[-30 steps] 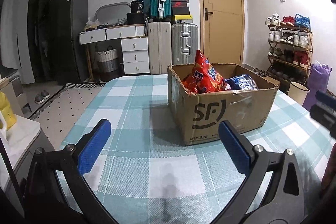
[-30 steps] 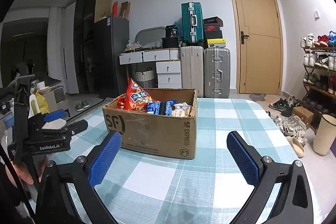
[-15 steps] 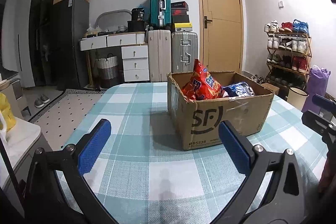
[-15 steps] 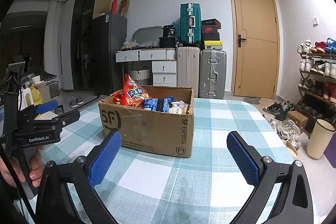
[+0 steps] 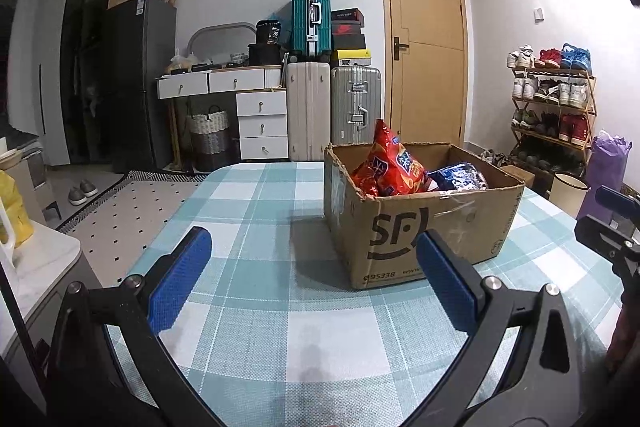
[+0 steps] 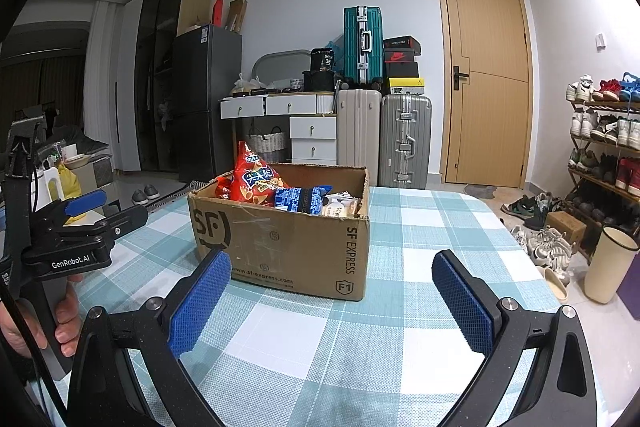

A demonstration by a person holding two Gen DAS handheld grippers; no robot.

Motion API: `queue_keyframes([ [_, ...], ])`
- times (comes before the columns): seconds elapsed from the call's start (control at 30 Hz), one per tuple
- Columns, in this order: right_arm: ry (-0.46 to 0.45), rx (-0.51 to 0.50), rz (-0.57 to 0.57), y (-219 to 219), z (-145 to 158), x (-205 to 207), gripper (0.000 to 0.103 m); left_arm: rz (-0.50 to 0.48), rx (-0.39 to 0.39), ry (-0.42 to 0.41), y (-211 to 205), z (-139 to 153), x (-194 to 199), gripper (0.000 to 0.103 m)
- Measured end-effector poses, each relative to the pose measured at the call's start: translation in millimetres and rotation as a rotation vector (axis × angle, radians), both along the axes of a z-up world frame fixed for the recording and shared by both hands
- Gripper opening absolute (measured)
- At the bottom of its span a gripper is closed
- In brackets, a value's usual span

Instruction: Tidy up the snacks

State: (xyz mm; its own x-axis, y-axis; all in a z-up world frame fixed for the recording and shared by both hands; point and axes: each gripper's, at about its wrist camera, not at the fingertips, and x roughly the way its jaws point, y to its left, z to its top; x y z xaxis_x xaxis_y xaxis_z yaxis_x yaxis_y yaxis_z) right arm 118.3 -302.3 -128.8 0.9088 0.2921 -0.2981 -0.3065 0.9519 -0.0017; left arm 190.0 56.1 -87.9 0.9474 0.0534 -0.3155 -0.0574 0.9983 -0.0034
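- Left wrist view: the left gripper (image 5: pixel 308 283) is held low over the checked surface (image 5: pixel 256 211), its jaws spread wide and nothing between the blue pads.
- A cardboard box (image 5: pixel 424 227) is seen standing on the surface just ahead and slightly to the right of the left gripper, with its top open.
- A red snack bag (image 5: pixel 388 167) is propped upright in the box's near-left corner, and a blue snack bag (image 5: pixel 460 179) lies beside it.
- From the right wrist view, the right gripper (image 6: pixel 332 291) is likewise held above the surface, jaws fully parted and empty, short of the box (image 6: pixel 280 235).
- A white packet (image 6: pixel 340 205) can be made out in the box next to the blue bag; what else lies deeper inside cannot be told.
- No loose snacks are visible on the surface around the box in either view.
- It is judged that either the snacks have already been gathered and the task is close to done, or that sorting out of the box has not yet begun; the pictures do not settle which.
- Neither gripper is touching the box or any packet.
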Motion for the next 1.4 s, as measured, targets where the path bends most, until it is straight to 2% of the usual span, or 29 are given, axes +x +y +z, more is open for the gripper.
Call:
queue_keyframes([
  [1.4,-0.001,0.001,-0.001,0.1,-0.8,0.2,0.102,0.021,-0.002,0.002,5.9,4.1,-4.4,0.102],
])
